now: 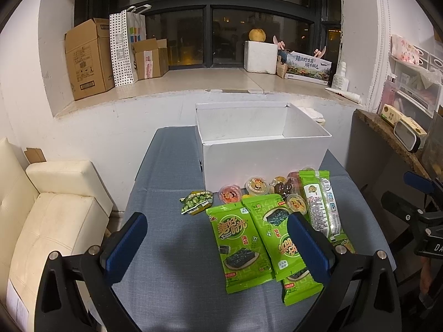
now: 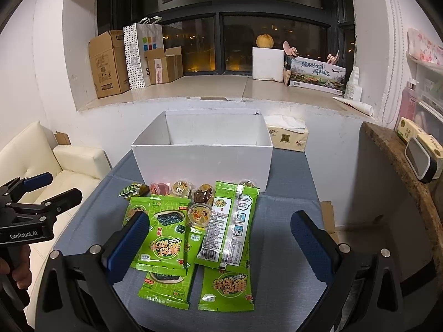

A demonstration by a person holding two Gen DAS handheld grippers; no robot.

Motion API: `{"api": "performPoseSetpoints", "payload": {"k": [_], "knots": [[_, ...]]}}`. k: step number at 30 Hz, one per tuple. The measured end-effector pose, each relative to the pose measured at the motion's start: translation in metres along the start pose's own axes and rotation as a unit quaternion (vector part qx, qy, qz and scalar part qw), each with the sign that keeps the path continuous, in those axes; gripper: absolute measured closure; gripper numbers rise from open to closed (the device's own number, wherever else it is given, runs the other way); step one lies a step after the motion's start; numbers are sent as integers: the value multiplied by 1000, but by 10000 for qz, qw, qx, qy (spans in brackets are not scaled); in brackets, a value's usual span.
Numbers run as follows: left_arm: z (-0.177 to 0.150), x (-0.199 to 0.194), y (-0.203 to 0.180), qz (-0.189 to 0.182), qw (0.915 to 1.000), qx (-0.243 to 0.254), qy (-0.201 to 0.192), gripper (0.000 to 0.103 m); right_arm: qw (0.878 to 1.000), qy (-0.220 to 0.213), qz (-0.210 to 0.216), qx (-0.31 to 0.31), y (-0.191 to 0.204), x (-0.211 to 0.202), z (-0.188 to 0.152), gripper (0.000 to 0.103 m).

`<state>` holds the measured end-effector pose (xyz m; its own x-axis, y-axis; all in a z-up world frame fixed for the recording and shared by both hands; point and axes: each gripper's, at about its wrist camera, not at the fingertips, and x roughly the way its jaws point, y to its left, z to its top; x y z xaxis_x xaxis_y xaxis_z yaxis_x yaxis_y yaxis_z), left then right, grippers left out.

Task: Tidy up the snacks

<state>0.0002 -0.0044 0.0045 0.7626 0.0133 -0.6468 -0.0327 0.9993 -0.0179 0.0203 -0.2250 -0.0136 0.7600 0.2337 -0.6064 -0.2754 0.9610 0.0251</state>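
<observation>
Near the box [image 2: 202, 160], my left gripper [image 1: 216, 244] and right gripper [image 2: 220, 244] hung wide open, empty. Overlapping packets [image 2: 166, 238] lay below; I judged one pinch could drag two.

The surface wore a matt blue-grey woven cloth [image 2: 282, 221], creased in folds. The open white box [image 2: 202, 163] looked like smooth matt cardboard. Green seaweed snack packets [image 2: 166, 238] were glossy printed plastic film; small round jelly cups [image 2: 198, 214] were clear shiny plastic. Each claw had ribbed blue rubbery pads [image 1: 124, 244] on matt black plastic arms with metal rivets.
</observation>
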Motion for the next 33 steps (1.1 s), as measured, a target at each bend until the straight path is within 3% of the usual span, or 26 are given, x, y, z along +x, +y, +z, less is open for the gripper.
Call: {"api": "performPoseSetpoints", "payload": {"k": [33], "knots": [[-1,2,1,-15,10000,-17,61,0,9998,181,54,100,-2,8,-3,0]]}}
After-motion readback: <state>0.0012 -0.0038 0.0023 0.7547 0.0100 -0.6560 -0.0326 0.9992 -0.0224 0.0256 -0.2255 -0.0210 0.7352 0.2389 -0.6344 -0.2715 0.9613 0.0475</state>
